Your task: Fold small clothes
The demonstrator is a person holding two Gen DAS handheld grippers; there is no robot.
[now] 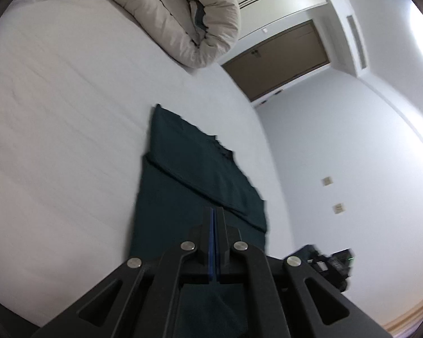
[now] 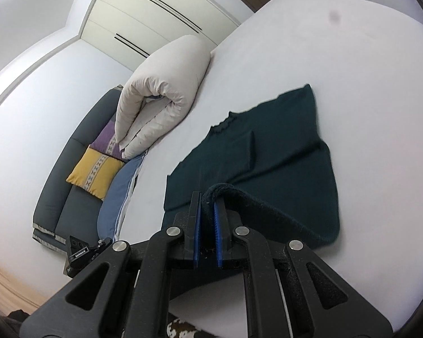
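A dark green small garment lies on the white bed, partly folded, with one flap laid over its middle. My left gripper is shut, its blue pads together, and cloth hangs below it, so it seems to pinch the garment's near edge. In the right wrist view the same garment lies spread on the bed. My right gripper is shut on a rolled hem of the garment and lifts that edge off the sheet.
A folded beige duvet lies at the bed's far edge. A dark sofa with yellow and purple cushions stands beside the bed. A black device sits on the floor. A wardrobe and a brown door are behind.
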